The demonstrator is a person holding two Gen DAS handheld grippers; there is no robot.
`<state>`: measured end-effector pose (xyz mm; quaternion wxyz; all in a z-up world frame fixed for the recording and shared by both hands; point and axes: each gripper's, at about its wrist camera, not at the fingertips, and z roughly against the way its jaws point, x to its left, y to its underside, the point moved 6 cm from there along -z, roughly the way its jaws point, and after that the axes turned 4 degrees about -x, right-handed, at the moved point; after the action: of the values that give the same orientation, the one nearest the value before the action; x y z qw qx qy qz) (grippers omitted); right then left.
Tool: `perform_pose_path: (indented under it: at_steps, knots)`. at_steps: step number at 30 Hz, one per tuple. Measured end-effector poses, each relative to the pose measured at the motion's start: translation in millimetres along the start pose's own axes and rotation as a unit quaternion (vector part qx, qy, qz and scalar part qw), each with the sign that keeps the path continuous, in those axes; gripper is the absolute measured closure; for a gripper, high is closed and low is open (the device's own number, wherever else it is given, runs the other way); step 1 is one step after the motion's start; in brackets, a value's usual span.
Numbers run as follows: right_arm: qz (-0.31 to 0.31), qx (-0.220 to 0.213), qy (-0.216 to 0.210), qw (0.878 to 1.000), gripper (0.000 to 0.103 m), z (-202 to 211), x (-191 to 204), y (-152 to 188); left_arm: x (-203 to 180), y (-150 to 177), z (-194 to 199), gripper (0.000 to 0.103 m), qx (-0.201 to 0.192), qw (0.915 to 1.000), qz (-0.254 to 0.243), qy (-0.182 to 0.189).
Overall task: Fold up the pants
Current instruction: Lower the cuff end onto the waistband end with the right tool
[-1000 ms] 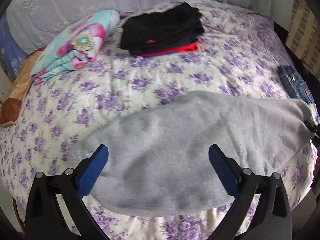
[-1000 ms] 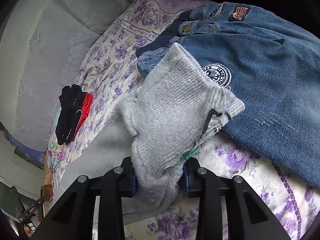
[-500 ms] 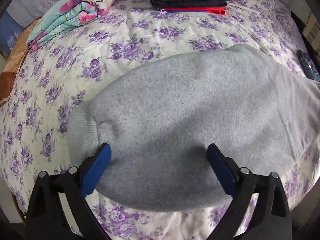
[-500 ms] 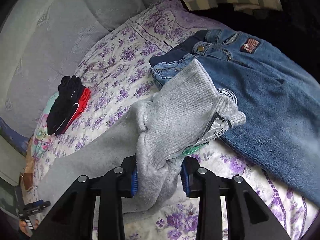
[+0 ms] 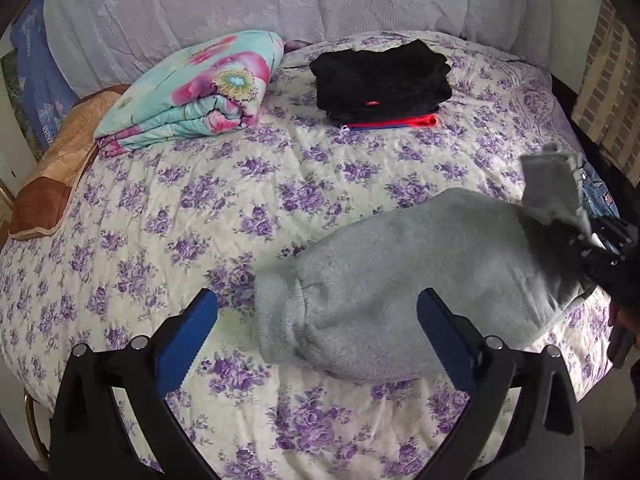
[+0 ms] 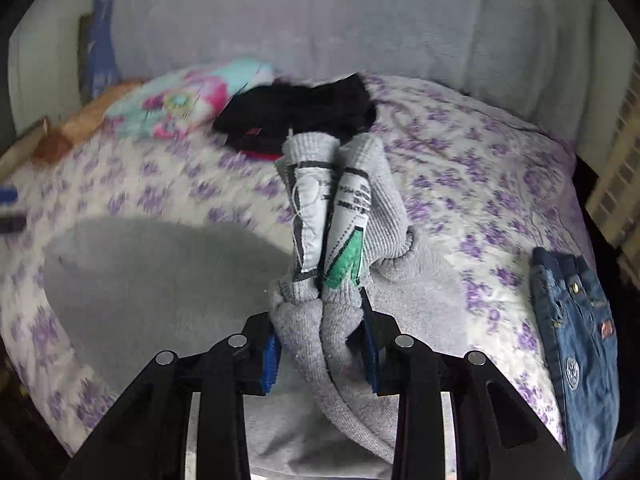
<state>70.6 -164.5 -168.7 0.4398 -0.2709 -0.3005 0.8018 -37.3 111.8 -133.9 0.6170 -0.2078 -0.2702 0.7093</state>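
Note:
Grey sweatpants [image 5: 420, 272] lie across the purple-flowered bedspread [image 5: 240, 184], the ribbed cuff end [image 5: 276, 312] toward the left. My left gripper [image 5: 316, 332] is open and empty, hovering just above the cuff end. My right gripper [image 6: 320, 356] is shut on the bunched waistband of the grey pants [image 6: 320, 308], lifting it so the waistband with its white label [image 6: 312, 216] stands up. The right gripper also shows at the right edge of the left wrist view [image 5: 600, 248].
A folded black and red clothes stack [image 5: 380, 80] and a folded floral quilt [image 5: 192, 92] lie at the far side of the bed. Blue jeans [image 6: 576, 328] lie at the bed's right edge. A brown cushion [image 5: 52, 168] sits at the left.
My right gripper has swung the waistband up and left, off the jeans. My left gripper has pulled back from over the pants; the cuff end now lies between its open fingers.

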Motion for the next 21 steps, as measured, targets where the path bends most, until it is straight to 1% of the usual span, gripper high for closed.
perform_pose_path:
  at_steps: [1,3,4,5,6,8,10,11,13,14,15,17,19,20,21]
  knots:
    - [0.031,0.013,0.007,0.999,0.070,-10,21,6,5,3,-2,0.005,0.006,1.0000,0.005,-0.002]
    - [0.083,0.046,0.025,0.995,0.062,-26,51,21,15,11,-5,0.005,0.016,0.9998,0.014,-0.002]
    - [0.108,0.054,0.028,0.992,0.045,-28,62,28,19,13,-5,0.005,0.019,0.9997,0.018,-0.002]
    - [0.125,0.062,0.016,0.990,0.028,-27,74,35,22,15,-6,0.005,0.021,0.9995,0.022,0.000]
    - [0.135,0.064,0.007,0.989,0.026,-24,81,39,25,18,-7,0.005,0.023,0.9994,0.024,0.001]
    - [0.151,0.062,0.005,0.987,0.025,-18,88,44,30,19,-10,0.005,0.028,0.9993,0.026,0.000]
    - [0.134,0.072,-0.025,0.988,0.021,-8,85,45,32,18,-13,0.005,0.030,0.9991,0.029,0.003]
    - [0.114,0.077,-0.054,0.989,0.021,-1,83,43,32,17,-14,0.005,0.030,0.9991,0.029,0.005]
    - [0.062,0.082,-0.122,0.987,0.021,18,78,39,32,15,-15,0.005,0.025,0.9992,0.028,0.010]
    - [0.046,0.074,-0.140,0.986,0.020,28,74,35,31,13,-16,0.005,0.025,0.9993,0.027,0.011]
    - [0.035,0.057,-0.144,0.987,0.020,37,68,27,31,12,-18,0.005,0.025,0.9992,0.027,0.012]
    - [0.006,0.017,-0.129,0.992,0.019,45,53,4,29,11,-21,0.005,0.029,0.9990,0.028,0.016]
    - [-0.057,-0.014,-0.128,0.990,0.018,42,31,-23,26,12,-25,0.005,0.036,0.9989,0.024,0.015]
    - [-0.084,-0.017,-0.124,0.989,0.018,37,21,-32,25,13,-26,0.005,0.040,0.9989,0.020,0.012]
    - [-0.093,-0.013,-0.114,0.989,0.018,32,16,-35,24,14,-25,0.005,0.041,0.9990,0.018,0.010]
